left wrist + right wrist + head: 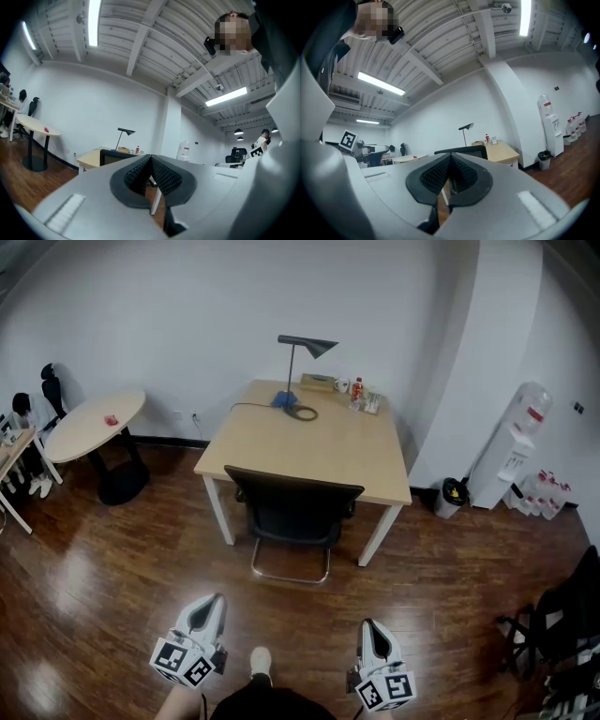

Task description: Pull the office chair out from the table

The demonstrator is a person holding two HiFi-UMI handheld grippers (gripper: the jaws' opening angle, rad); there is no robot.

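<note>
The room is bright, with even white light. It comes from long strip lights on the ceiling (93,21); another one glows in the right gripper view (379,83). The brown floor (75,587) has soft shiny patches of glare. It is a bit darker under the worktop (309,442). Straight lines bend near the edges, and the corners of every picture go black. Far things look a little soft.

Chair (292,512) tucked under table (309,441)
</note>
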